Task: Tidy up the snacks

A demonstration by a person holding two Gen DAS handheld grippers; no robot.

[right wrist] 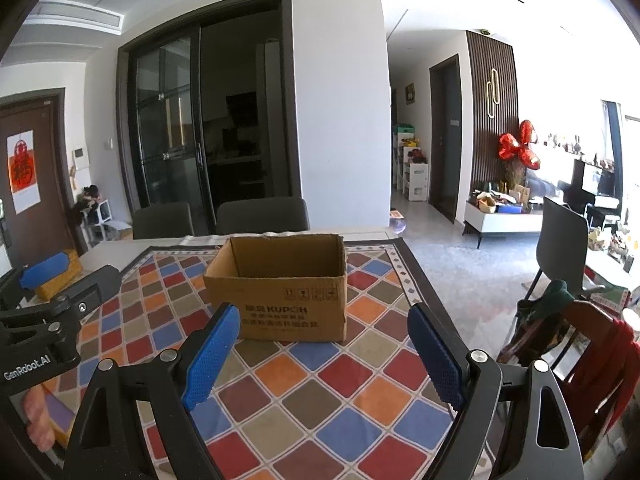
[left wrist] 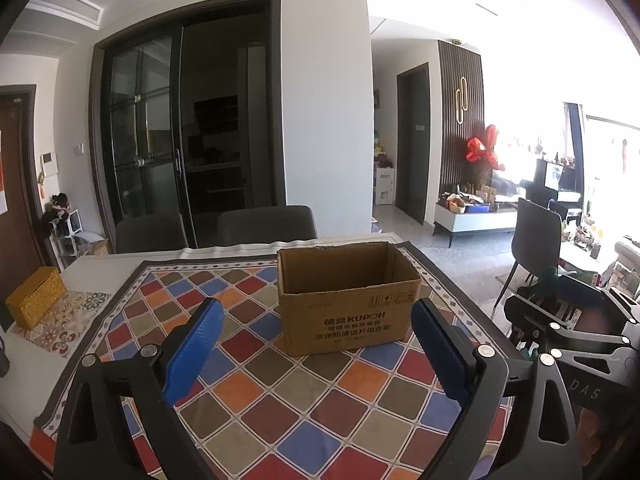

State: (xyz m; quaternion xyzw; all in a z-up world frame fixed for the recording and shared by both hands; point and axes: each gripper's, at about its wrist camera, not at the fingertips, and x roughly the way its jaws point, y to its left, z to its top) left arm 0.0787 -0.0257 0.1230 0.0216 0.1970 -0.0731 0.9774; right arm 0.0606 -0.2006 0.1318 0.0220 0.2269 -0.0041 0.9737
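An open brown cardboard box (left wrist: 348,300) (right wrist: 280,292) stands upright on the chequered tablecloth (left wrist: 320,408) (right wrist: 328,380); what shows of its inside looks bare. My left gripper (left wrist: 316,312) is open just in front of the box, blue pads (left wrist: 196,348) wide apart with nothing between them. My right gripper (right wrist: 323,312) is open too, facing the box from slightly to the right, and holds nothing. No snack is clearly in view.
A yellow woven box (left wrist: 36,298) (right wrist: 60,276) sits at the table's left end. Two dark chairs (left wrist: 264,224) (right wrist: 260,216) stand behind the far edge. A chair (right wrist: 588,332) draped with clothes is at the right. Fingers (right wrist: 38,420) show at the lower left.
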